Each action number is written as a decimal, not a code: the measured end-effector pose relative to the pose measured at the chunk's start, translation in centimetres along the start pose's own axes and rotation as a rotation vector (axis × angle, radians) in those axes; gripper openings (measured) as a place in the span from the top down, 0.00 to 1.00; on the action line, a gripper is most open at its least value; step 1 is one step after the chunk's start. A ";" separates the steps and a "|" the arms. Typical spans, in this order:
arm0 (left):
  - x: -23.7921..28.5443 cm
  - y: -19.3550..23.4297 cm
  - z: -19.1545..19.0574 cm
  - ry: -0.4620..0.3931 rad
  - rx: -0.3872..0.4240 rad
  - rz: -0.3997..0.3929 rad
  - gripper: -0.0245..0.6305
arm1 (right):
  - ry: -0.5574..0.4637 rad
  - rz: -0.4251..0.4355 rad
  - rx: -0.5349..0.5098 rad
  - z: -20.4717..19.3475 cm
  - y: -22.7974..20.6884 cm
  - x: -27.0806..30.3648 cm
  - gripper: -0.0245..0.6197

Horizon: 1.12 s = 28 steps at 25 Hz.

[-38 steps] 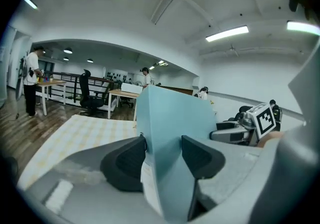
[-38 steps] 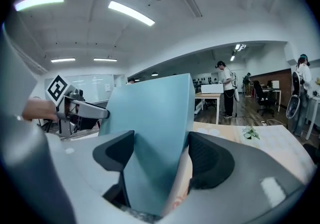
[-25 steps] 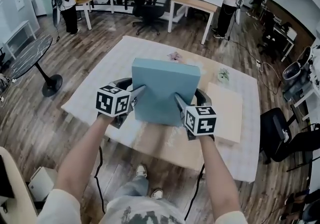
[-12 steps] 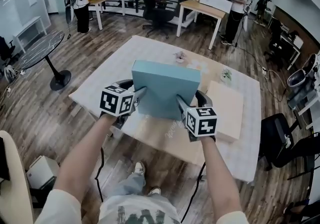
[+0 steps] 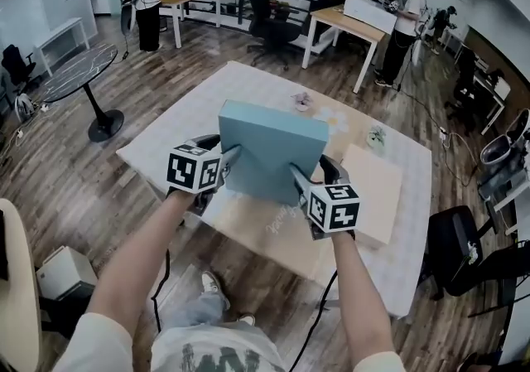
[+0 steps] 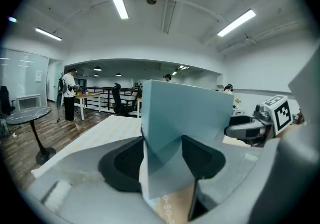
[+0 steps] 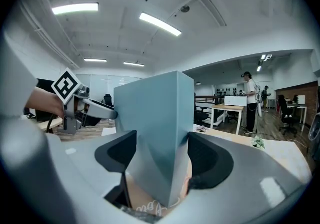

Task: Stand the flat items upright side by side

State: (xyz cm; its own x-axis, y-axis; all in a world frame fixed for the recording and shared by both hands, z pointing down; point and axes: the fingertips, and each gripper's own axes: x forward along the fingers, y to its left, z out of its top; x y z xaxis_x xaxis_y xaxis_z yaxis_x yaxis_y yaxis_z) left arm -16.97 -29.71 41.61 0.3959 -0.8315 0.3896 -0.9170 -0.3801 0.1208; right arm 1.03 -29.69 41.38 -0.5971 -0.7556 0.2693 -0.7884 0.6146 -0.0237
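Note:
A flat teal box is held tilted up above the table, its broad face toward me. My left gripper is shut on its lower left edge and my right gripper on its lower right edge. In the left gripper view the teal box fills the gap of the left gripper, both pads against it. The right gripper view shows the same box clamped corner-on in the right gripper. A beige flat box lies flat on the table to the right.
The table wears a pale cloth, and a tan printed sheet lies on it under the held box. Two small plants stand farther back. A black chair is at the right, and people work at distant desks.
Both grippers have carried the teal box a little way across the table. The grip on it looks the same.

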 end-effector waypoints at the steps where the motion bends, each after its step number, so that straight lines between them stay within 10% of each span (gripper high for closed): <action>1: 0.0 0.1 -0.1 -0.002 -0.004 0.010 0.60 | -0.002 0.019 0.000 0.0 0.0 0.0 0.48; 18: -0.4 -0.2 0.0 -0.066 -0.071 0.159 0.60 | 0.058 0.441 -0.052 -0.2 -0.9 4.6 0.25; 28: -0.2 -1.1 -0.4 -0.114 -0.097 0.174 0.60 | 0.061 0.543 -0.144 0.0 0.7 5.5 0.39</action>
State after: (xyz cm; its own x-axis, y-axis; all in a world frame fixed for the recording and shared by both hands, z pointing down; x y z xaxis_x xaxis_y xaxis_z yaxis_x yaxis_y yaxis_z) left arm -16.03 -28.94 41.77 0.2289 -0.9238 0.3069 -0.9702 -0.1907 0.1496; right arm -2.80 -33.38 42.82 -0.8983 -0.3107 0.3105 -0.3402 0.9393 -0.0443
